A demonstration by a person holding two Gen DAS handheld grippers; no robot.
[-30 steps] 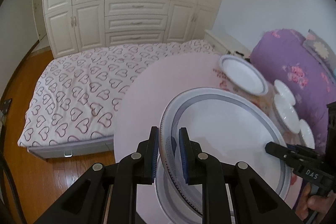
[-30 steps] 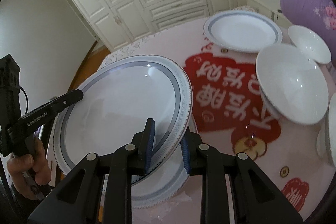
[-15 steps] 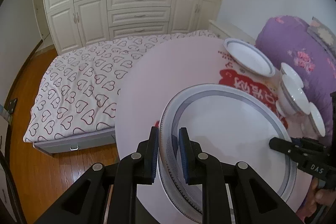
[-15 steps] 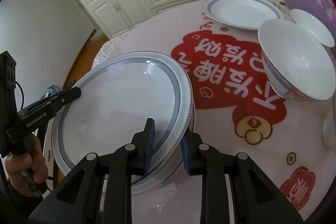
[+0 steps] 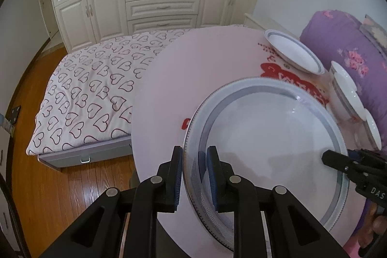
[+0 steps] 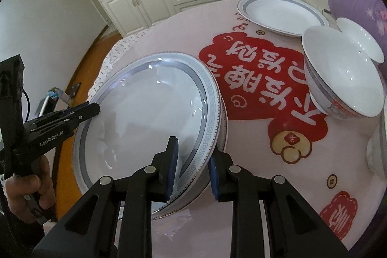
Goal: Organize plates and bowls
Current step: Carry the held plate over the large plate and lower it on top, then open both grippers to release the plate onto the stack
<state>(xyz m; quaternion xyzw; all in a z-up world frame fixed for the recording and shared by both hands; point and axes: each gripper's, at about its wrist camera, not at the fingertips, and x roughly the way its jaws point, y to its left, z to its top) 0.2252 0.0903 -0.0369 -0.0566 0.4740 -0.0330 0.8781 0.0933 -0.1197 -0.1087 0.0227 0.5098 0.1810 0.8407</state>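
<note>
A large white plate with a grey patterned rim [image 5: 271,142] [image 6: 150,122] is held between both grippers, low over a second like plate [image 6: 221,134] on the pink round table [image 5: 193,69]. My left gripper [image 5: 193,163] is shut on the plate's near-left rim. My right gripper [image 6: 191,158] has wider jaws around the opposite rim. It also shows in the left wrist view [image 5: 338,161], and the left gripper in the right wrist view [image 6: 89,110].
A smaller grey-rimmed plate [image 6: 280,13] lies at the table's far side. A large white bowl [image 6: 343,74] and smaller white bowls [image 6: 358,40] stand at the right. A bed [image 5: 92,88] and purple bedding [image 5: 346,45] flank the table.
The held plate has come down and sits lower over the plate under it. The right gripper's jaws have spread wider around the rim.
</note>
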